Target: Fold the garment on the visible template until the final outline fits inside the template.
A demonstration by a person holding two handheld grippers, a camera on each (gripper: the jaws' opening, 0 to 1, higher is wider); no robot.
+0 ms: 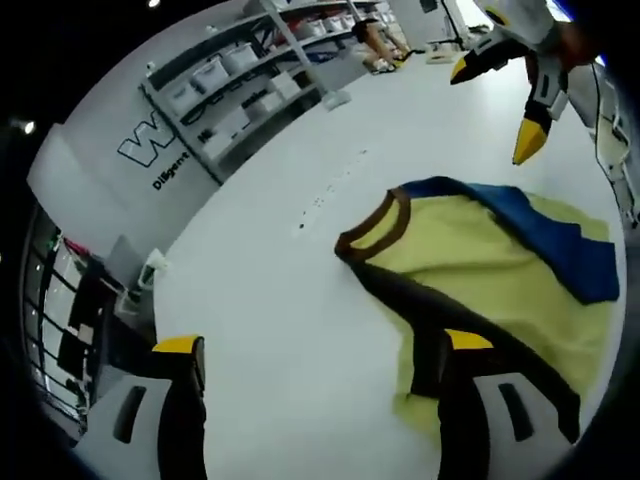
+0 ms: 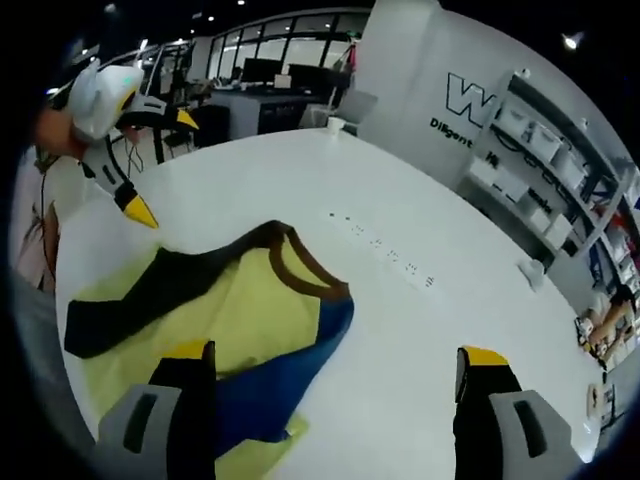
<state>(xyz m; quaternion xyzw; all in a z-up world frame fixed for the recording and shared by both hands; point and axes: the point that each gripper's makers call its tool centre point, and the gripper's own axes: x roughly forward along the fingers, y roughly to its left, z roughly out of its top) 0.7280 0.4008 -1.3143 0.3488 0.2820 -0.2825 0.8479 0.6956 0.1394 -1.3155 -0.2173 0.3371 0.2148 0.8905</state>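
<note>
Both hand-held grippers [image 1: 320, 350] [image 2: 335, 360] gape empty above the folded garment [image 1: 490, 270], bare table [image 1: 300, 330] beyond.

In the left gripper view, the garment [image 1: 480, 270] runs behind that gripper's own right finger and is cut off at the lower right edge, so its hem cannot be seen. In the right gripper view, the garment [image 2: 230, 320] passes under the left finger and out of the bottom edge. The small dark marks on the surface [image 2: 385, 250] are too small to read. The wall lettering [image 1: 150, 150] is cropped by the shelving [image 1: 240, 90]. Boxes on those shelves are too blurred to identify.
</note>
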